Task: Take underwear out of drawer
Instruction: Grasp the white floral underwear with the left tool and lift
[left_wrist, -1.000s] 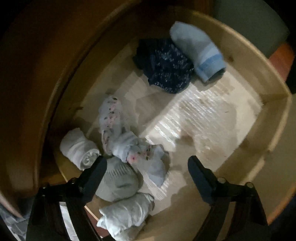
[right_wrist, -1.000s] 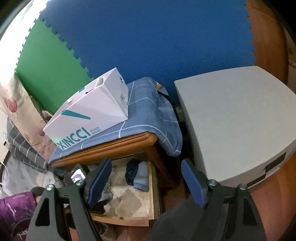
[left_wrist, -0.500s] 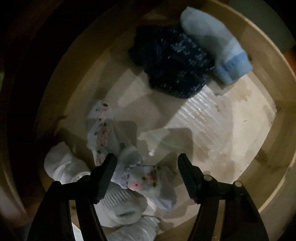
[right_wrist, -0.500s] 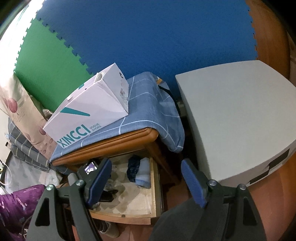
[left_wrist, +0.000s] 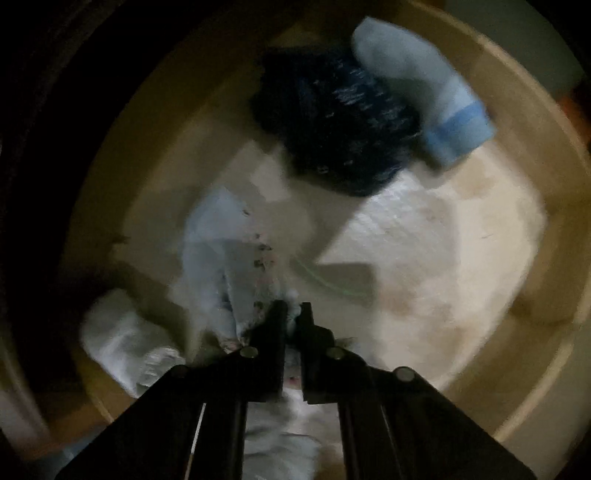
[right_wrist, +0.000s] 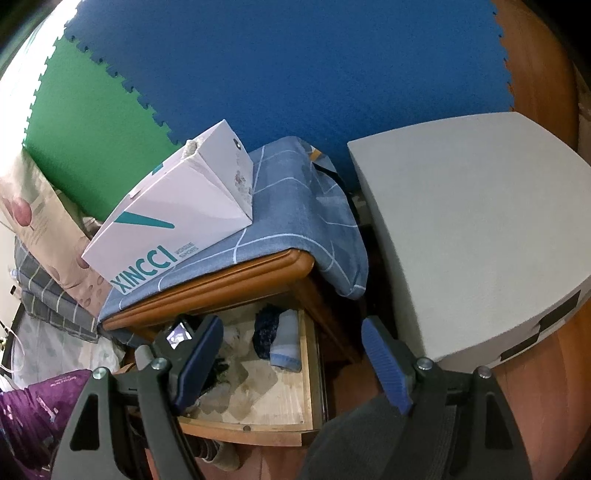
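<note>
Since a second earlier, the left tongs (left_wrist: 291, 314) had dropped into the drawer (left_wrist: 546, 295) and gone from wide apart to pinched on the pale floral underwear (left_wrist: 229, 258), a fold of its cloth showing between the fingers. That garment lay at about seven o'clock on the drawer floor, light blue-white with small dark and pink sprigs, crumpled and blurred. It looked soft, limp and very light, likely to trail and stretch when lifted; a bunched fold near its middle seemed the best hold, as a thin edge could slip free. A white rolled piece (left_wrist: 122, 339) sat at its eight o'clock, just beside it. A dark navy patterned piece (left_wrist: 332, 125) and a light blue sock (left_wrist: 424, 92) lay at one o'clock, well apart. The right tongs (right_wrist: 295, 354) hung wide and empty outside the drawer.
</note>
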